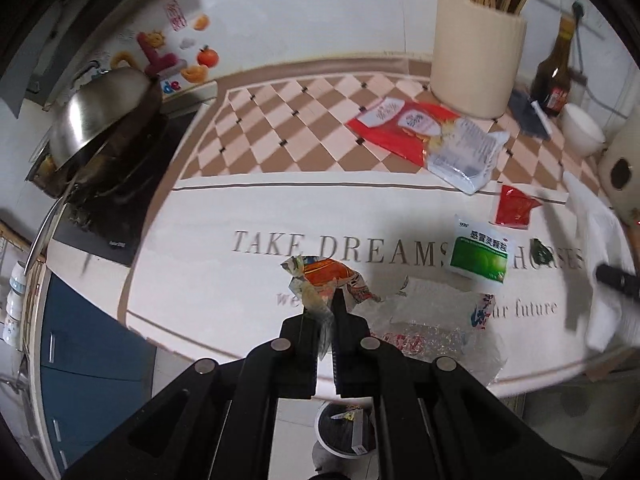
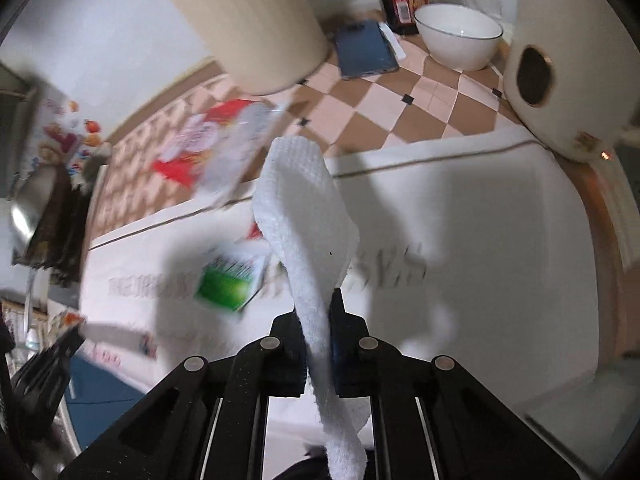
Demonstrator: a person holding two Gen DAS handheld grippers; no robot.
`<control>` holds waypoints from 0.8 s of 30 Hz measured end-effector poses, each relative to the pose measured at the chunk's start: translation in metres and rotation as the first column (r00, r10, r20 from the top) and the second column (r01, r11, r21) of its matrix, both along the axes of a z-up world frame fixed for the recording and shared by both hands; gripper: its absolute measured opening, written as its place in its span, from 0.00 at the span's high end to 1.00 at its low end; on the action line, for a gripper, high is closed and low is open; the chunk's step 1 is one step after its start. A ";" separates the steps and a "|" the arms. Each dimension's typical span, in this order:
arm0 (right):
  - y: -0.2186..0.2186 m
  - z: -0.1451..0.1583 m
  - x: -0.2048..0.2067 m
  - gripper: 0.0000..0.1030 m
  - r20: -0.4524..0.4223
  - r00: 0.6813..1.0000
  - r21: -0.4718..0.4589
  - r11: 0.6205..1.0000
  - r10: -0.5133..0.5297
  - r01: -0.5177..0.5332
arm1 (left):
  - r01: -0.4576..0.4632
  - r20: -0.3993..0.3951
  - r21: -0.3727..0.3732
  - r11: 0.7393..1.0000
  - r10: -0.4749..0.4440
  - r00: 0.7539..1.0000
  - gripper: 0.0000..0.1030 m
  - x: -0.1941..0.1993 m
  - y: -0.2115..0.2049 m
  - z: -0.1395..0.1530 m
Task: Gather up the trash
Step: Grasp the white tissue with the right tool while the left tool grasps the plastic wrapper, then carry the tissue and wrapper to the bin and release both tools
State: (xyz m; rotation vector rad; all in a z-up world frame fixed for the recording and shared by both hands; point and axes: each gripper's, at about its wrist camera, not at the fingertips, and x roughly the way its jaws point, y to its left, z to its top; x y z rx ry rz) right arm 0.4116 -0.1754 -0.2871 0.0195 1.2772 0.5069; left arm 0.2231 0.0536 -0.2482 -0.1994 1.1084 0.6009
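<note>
Left gripper (image 1: 325, 312), jaws closed on an orange snack wrapper (image 1: 326, 276) lifted above the table (image 1: 224, 292), trash bin (image 1: 346, 428) directly below; right gripper (image 2: 318, 344) clamps a white paper towel (image 2: 308, 208).

Crumpled orange wrapper (image 1: 320, 280) lifted, white tissue (image 2: 308, 216) dangling
</note>
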 end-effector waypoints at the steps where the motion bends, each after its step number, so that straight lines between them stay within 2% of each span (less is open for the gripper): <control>1: 0.000 0.009 -0.019 0.91 0.009 1.000 0.010 1.000 0.006 -0.006 | 0.008 0.015 -0.002 1.000 -0.008 1.000 0.97 -0.009 0.001 0.004; 7: -0.011 0.040 -0.123 0.91 0.023 1.000 0.060 0.998 0.005 -0.006 | 0.053 0.080 -0.038 0.998 -0.050 0.996 0.97 -0.083 0.002 0.015; 10: -0.017 0.040 -0.181 0.91 -0.006 1.000 0.085 0.996 -0.012 0.012 | 0.066 0.077 -0.066 0.996 -0.061 0.995 0.97 -0.122 0.003 0.010; 12: -0.019 0.030 -0.220 0.91 -0.027 0.999 0.082 0.996 -0.020 0.023 | 0.073 0.049 -0.086 0.994 -0.069 0.996 0.97 -0.148 0.003 -0.005; 14: -0.021 0.011 -0.251 0.91 -0.066 0.997 0.076 0.997 -0.028 0.033 | 0.075 -0.010 -0.105 0.992 -0.077 0.997 0.97 -0.171 0.002 -0.032; 17: -0.024 -0.037 -0.291 0.91 -0.155 0.987 0.048 0.998 -0.039 0.047 | 0.056 -0.125 -0.140 0.989 -0.073 0.989 0.97 -0.196 0.001 -0.086; 19: -0.026 -0.085 -0.313 0.92 -0.227 0.973 0.016 0.998 -0.049 0.054 | 0.038 -0.202 -0.149 0.988 -0.068 0.977 0.97 -0.206 0.000 -0.127; 20: -0.026 -0.101 -0.319 0.92 -0.245 0.968 0.007 0.999 -0.050 0.053 | 0.024 -0.247 -0.160 0.987 -0.064 0.967 0.97 -0.209 0.000 -0.159; 21: -0.026 -0.128 -0.329 0.92 -0.278 0.959 -0.005 0.999 -0.051 0.052 | 0.014 -0.269 -0.164 0.986 -0.058 0.961 0.97 -0.212 0.000 -0.176; 24: -0.024 -0.206 -0.351 0.92 -0.363 0.930 -0.041 0.998 -0.055 0.043 | -0.029 -0.354 -0.179 0.983 -0.037 0.934 0.97 -0.213 0.000 -0.257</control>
